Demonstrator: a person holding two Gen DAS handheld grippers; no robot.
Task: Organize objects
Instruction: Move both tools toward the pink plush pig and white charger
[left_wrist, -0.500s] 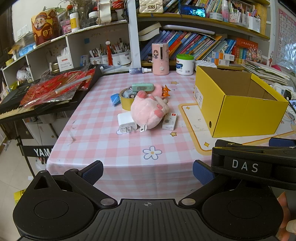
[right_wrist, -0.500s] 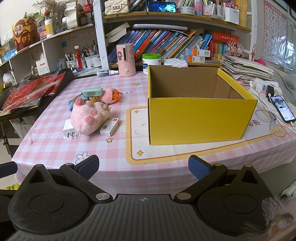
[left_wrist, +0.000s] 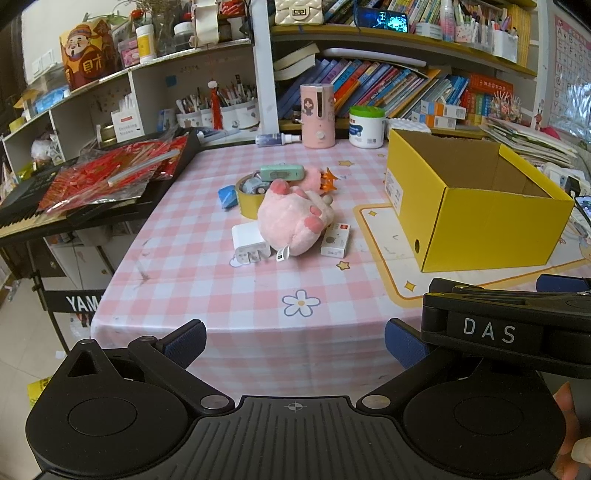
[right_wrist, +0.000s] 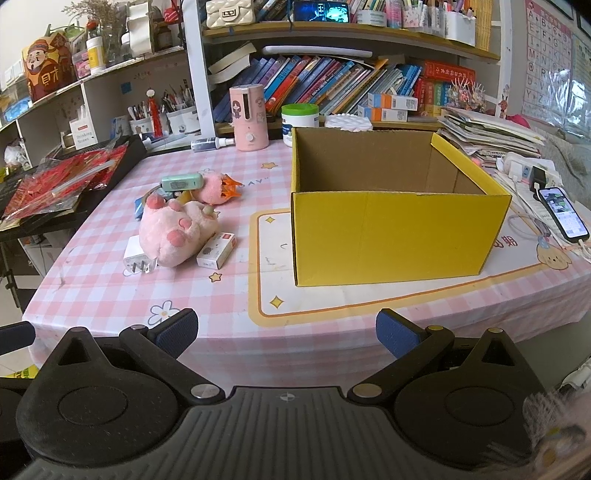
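Observation:
A cluster lies mid-table: a pink plush toy, a white charger plug, a small white box, a yellow tape roll, a mint green case, a blue eraser and an orange toy. To the right stands an open, empty yellow cardboard box. My left gripper and right gripper hover open before the table's front edge, nothing between their fingers.
A pink checked cloth covers the table. A keyboard with red packets stands at the left. A pink dispenser, a white jar and bookshelves line the back. A phone and papers lie at the right.

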